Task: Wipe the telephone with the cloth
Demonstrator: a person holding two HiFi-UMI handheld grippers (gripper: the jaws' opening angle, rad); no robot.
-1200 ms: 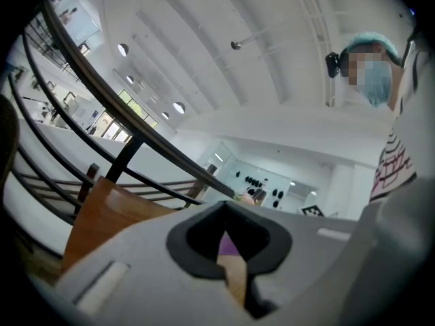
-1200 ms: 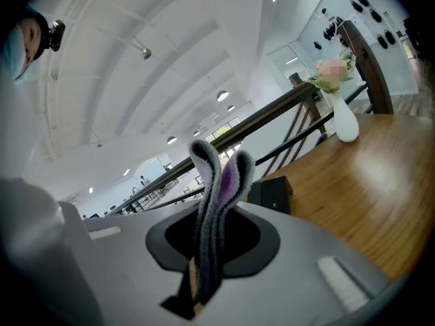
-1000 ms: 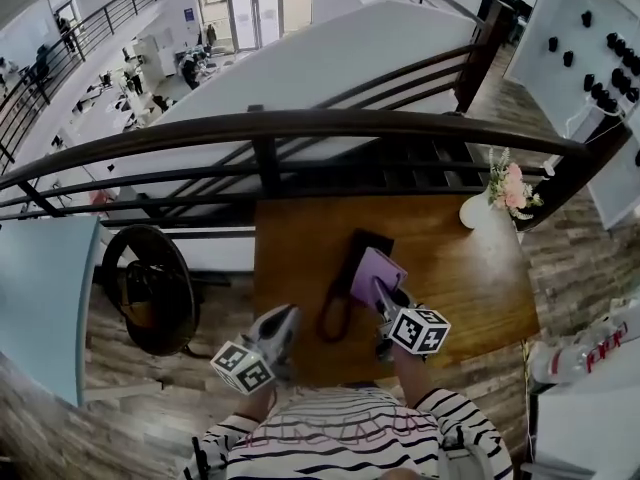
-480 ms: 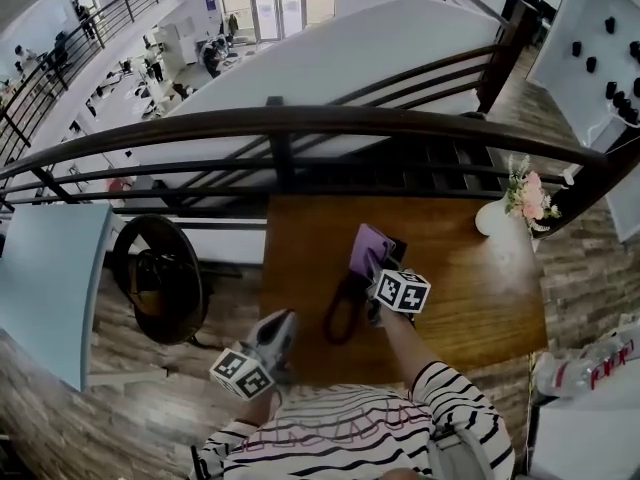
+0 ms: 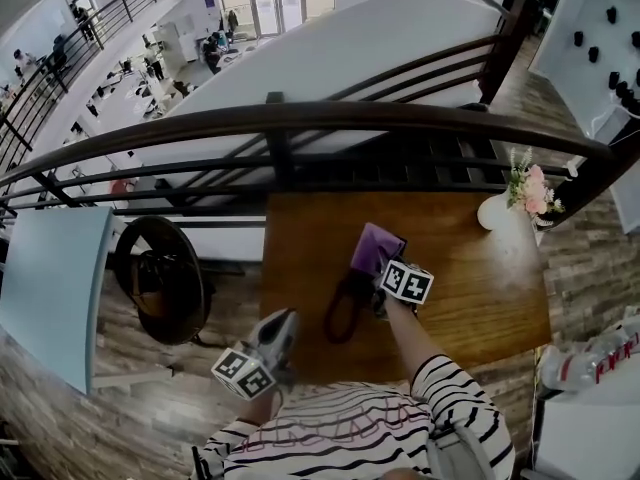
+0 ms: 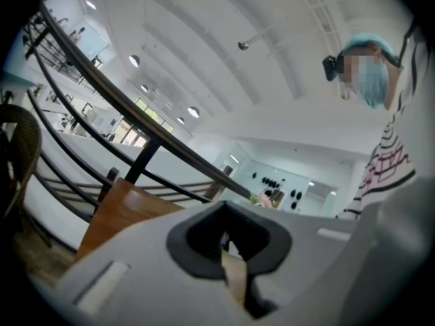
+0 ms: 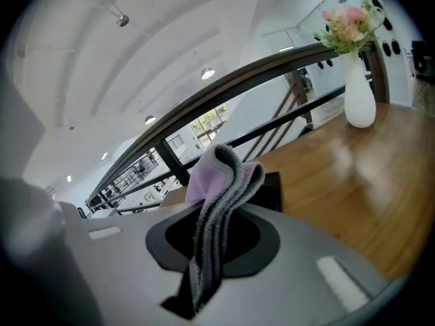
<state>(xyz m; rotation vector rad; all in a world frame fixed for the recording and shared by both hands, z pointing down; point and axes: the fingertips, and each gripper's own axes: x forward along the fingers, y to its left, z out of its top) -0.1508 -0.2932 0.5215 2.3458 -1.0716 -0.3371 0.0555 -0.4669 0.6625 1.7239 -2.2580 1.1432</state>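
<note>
A black telephone (image 5: 352,288) with a looped cord (image 5: 338,318) lies on the wooden table (image 5: 470,288). My right gripper (image 5: 382,268) is shut on a purple cloth (image 5: 374,247), which lies over the phone's far end. In the right gripper view the folded cloth (image 7: 221,182) sticks up from the closed jaws, with the black phone (image 7: 272,189) just behind it. My left gripper (image 5: 278,326) hangs near the table's front left edge, away from the phone. Its jaws are shut with nothing in them, and it (image 6: 228,246) points up toward the railing.
A white vase with pink flowers (image 5: 505,200) stands at the table's back right corner. A dark railing (image 5: 300,118) runs along the table's far side. A round wicker chair (image 5: 160,278) stands on the floor to the left.
My right gripper has carried the cloth away from me along the phone, from its near part toward its far end. The left gripper has stayed in place.
</note>
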